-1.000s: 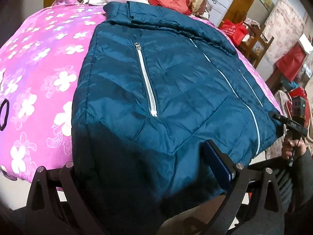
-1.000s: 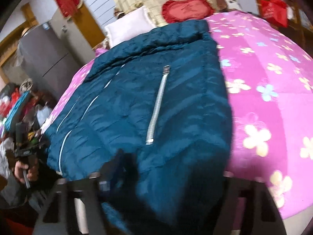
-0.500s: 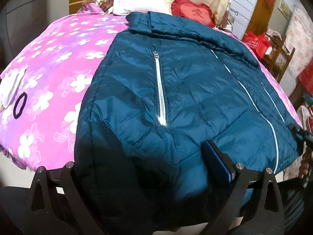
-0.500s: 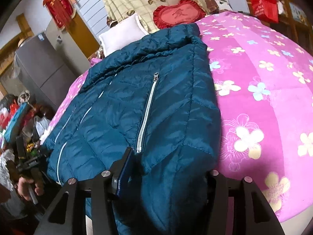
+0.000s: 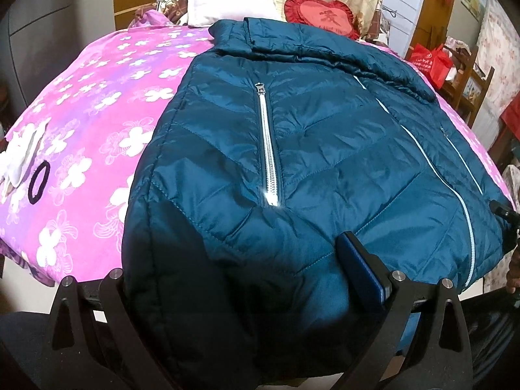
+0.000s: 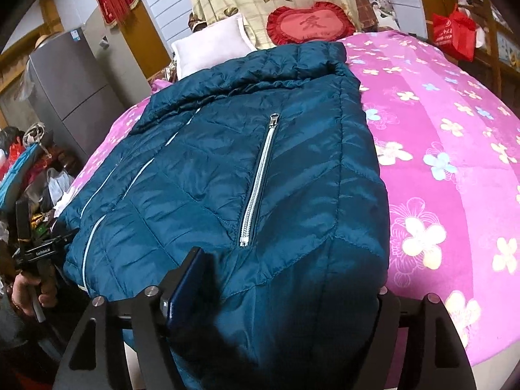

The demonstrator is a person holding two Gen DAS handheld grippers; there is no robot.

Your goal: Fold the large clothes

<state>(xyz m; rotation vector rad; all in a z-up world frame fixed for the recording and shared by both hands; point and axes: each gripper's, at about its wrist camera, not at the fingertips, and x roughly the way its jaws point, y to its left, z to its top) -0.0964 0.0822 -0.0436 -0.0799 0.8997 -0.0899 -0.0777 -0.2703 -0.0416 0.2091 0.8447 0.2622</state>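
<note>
Holding the teal jacket (image 5: 325, 149) hem, left gripper (image 5: 234, 276) and right gripper (image 6: 276, 289) both clamped on it; I've pulled it flatter across the pink bed (image 5: 97, 113). Ready to fold.

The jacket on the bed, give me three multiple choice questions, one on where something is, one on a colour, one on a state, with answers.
1. Where is the hair tie?
A. on the jacket
B. on the bedspread
C. on the pillow

2. What colour is the jacket?
A. teal
B. red
C. grey

3. How are the pocket zips?
A. open
B. closed
C. missing

Answers:
B, it lies on the pink bedspread, apart from the jacket.
A, teal quilted fabric in both views.
B, silver teeth meet along each whole pocket.
</note>
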